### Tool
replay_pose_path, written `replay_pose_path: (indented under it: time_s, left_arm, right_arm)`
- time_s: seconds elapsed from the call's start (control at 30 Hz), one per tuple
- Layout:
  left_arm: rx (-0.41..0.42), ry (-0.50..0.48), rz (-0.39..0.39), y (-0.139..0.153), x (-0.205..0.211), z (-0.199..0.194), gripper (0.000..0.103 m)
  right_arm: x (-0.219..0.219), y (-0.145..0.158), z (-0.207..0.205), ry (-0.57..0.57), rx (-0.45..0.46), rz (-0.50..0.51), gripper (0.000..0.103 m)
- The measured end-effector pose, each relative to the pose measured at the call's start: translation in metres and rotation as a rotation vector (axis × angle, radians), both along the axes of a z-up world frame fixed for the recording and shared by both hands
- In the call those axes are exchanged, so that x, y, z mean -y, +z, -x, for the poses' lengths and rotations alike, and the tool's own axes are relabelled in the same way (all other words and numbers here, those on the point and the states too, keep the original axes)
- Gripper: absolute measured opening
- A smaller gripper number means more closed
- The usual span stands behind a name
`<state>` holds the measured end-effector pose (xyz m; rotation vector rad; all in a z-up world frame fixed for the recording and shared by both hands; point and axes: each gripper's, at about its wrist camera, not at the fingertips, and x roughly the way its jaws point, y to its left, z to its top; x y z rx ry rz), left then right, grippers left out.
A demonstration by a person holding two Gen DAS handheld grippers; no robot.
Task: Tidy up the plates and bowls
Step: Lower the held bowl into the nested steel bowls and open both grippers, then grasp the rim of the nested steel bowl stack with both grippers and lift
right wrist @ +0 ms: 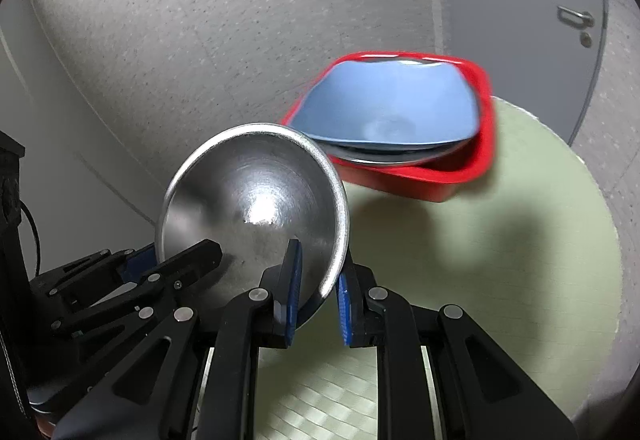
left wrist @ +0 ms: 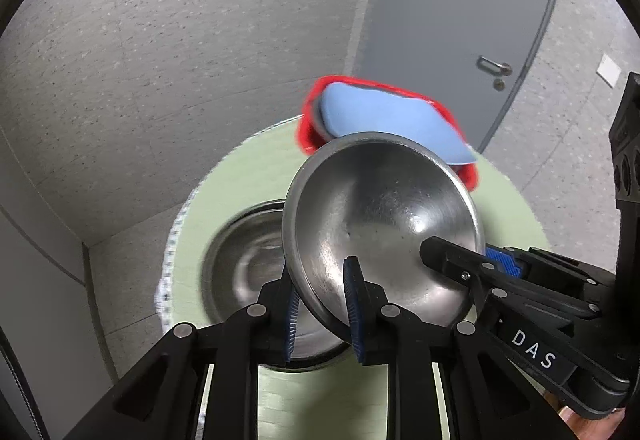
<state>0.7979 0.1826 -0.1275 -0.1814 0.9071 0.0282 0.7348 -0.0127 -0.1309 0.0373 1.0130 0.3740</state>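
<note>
Left wrist view: a steel bowl (left wrist: pixel 380 224) was held tilted above a second steel bowl (left wrist: pixel 244 264) on the green round table (left wrist: pixel 248 168).
Red bin (right wrist: pixel 472 164): sat on the table's far side — a blue plate (right wrist: pixel 388 108) leaned inside over a metal dish rim.
Left gripper (left wrist: pixel 324 304): pinched the bowl's rim.
Right gripper (right wrist: pixel 318 300): clamped the opposite rim — both reached forward, level.

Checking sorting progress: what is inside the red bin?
The red bin holds a blue plate tilted on top, with a metal rim showing beneath it. Whatever lies deeper is covered.
</note>
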Motion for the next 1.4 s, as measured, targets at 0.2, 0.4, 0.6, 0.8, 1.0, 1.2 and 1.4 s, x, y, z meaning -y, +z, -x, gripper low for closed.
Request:
replay_pose_path:
  time_s: [0.2, 0.4, 0.6, 0.8, 1.0, 1.2, 1.4]
  left_arm:
    - [-0.050, 0.017, -0.009, -0.011, -0.033, -0.001, 0.018]
    - [-0.096, 0.014, -0.006, -0.026, -0.046, -0.010, 0.018]
    - [-0.100, -0.009, -0.026, -0.029, -0.053, -0.024, 0.018]
    - [-0.083, -0.031, -0.121, -0.036, -0.045, -0.024, 0.019]
    - [-0.072, -0.041, -0.139, -0.041, -0.038, -0.023, 0.020]
    - [-0.071, -0.053, -0.114, -0.042, -0.043, -0.020, 0.030]
    - [-0.070, -0.025, -0.076, -0.036, -0.059, -0.014, 0.047]
  right_arm:
    - [-0.035, -0.020, -0.009, 0.020, -0.044, 0.032, 0.016]
    - [-0.052, -0.037, -0.012, 0.022, -0.078, 0.068, 0.016]
    - [-0.061, -0.046, -0.012, 0.010, -0.084, 0.106, 0.017]
    - [-0.068, -0.050, -0.016, -0.009, -0.097, 0.126, 0.019]
    - [-0.069, -0.053, -0.017, -0.033, -0.095, 0.123, 0.019]
    - [-0.068, -0.049, -0.013, -0.055, -0.074, 0.093, 0.028]
    - [-0.064, -0.043, -0.009, -0.077, -0.056, 0.063, 0.037]
